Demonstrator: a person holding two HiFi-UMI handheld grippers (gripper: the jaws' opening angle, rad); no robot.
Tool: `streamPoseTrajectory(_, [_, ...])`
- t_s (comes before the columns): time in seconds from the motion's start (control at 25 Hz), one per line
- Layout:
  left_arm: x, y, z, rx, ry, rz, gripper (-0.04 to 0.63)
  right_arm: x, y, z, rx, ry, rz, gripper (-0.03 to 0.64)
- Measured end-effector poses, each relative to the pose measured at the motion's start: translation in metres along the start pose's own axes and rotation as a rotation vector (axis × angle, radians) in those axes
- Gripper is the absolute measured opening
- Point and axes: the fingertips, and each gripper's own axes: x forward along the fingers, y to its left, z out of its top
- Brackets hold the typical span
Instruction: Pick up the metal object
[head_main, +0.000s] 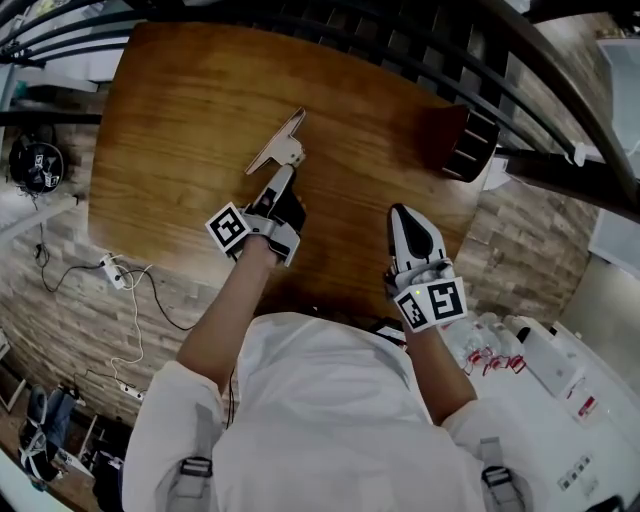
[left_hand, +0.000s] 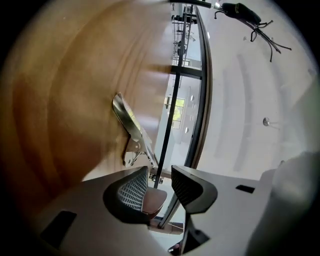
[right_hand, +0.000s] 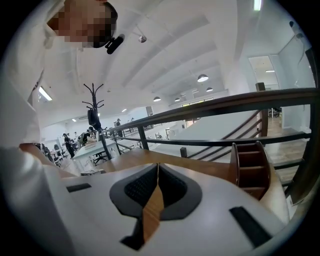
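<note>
The metal object (head_main: 279, 146), a flat silvery bracket with a long tapering arm, lies on the wooden table (head_main: 180, 120). My left gripper (head_main: 284, 178) points at its near end from just below. In the left gripper view the jaws stand apart with nothing between them, and the metal object (left_hand: 131, 127) lies just beyond the fingertips of the left gripper (left_hand: 160, 175). My right gripper (head_main: 403, 213) hovers over the table's near right part, well away from the object. Seen in the right gripper view, the right gripper (right_hand: 158, 168) has its pads pressed together and holds nothing.
A dark wooden slatted rack (head_main: 468, 142) stands at the table's far right corner and also shows as the rack (right_hand: 250, 167) in the right gripper view. A black railing (head_main: 540, 60) runs behind the table. Cables and a power strip (head_main: 112, 270) lie on the floor at the left.
</note>
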Motion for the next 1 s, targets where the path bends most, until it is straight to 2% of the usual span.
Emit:
streamPoseTrajectory(0.28, [0.014,0.012,-0.005,-0.087,-0.032,-0.026,0.163,0.002,-0.008,-0.004,0.004,0.007,-0.012,0.025])
streamPoseTrajectory(0.6, [0.024,0.007,0.001,-0.115,-0.083,-0.098,0.164,-0.001,-0.008,-0.018,0.021,0.030,-0.018,0.025])
streamPoseTrajectory(0.88, [0.025,0.008,0.009,-0.120,-0.110,-0.085,0.156,0.000,-0.002,-0.019,0.029,0.030,-0.014,0.025])
streamPoseTrajectory(1.0, [0.030,0.009,0.007,-0.121,-0.111,-0.077,0.124,-0.002,-0.004,-0.020,0.036,0.031,-0.018,0.025])
